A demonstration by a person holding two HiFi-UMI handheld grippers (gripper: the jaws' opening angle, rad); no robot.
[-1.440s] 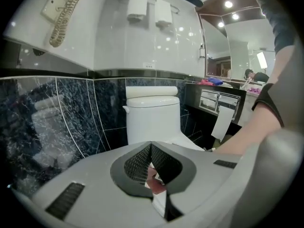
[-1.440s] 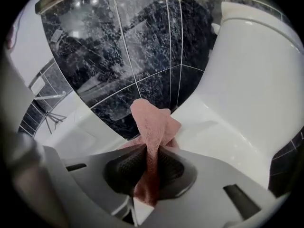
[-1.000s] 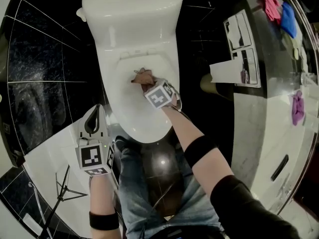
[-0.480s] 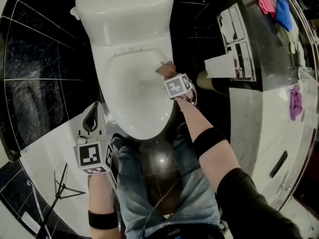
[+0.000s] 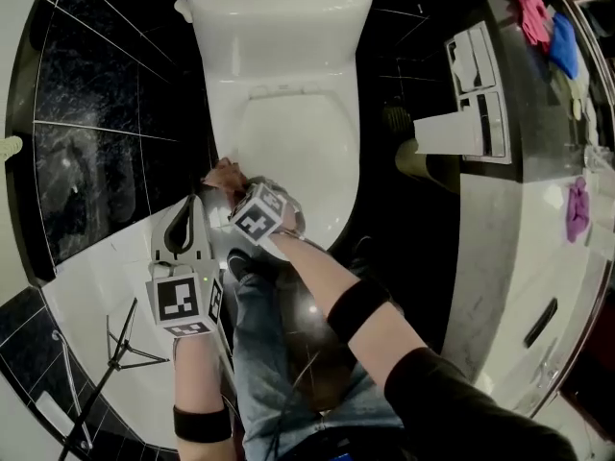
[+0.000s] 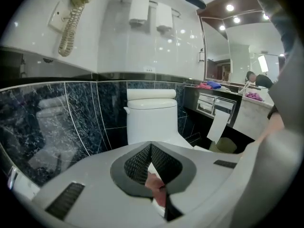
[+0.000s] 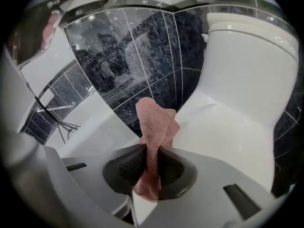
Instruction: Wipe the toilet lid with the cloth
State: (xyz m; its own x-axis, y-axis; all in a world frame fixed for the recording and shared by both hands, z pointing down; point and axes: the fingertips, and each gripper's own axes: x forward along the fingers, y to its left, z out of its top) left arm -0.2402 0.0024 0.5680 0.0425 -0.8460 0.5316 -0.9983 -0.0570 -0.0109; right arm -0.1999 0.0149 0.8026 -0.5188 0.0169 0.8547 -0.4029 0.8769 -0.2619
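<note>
Cloth (image 7: 153, 127), pink and bunched into a narrow strip, is pinched between the fingers (image 7: 129, 164) of the right gripper (image 7: 151, 148), which are closed on its middle. Its long axis runs along the gap between them. The folded upper end sticks out past the fingertips toward the dark tiles (image 7: 118, 65), and the shorter lower end trails back toward the camera.

In the head view the cloth (image 5: 223, 173) sits at the left edge of the toilet lid (image 5: 303, 152), near its front, and the right gripper (image 5: 231, 186) holds it there. Whether it presses on the lid or hangs just off its rim cannot be told. The marker cube (image 5: 259, 214) covers the part nearest the fingers.

The left gripper (image 5: 185, 211) hovers just beside the cloth, off the toilet, its fingers (image 6: 137, 163) closed together on nothing. A pinkish patch (image 6: 154, 183) shows below them, too blurred to name. The cistern (image 5: 279, 3) is cut off at the top of the head view.
</note>
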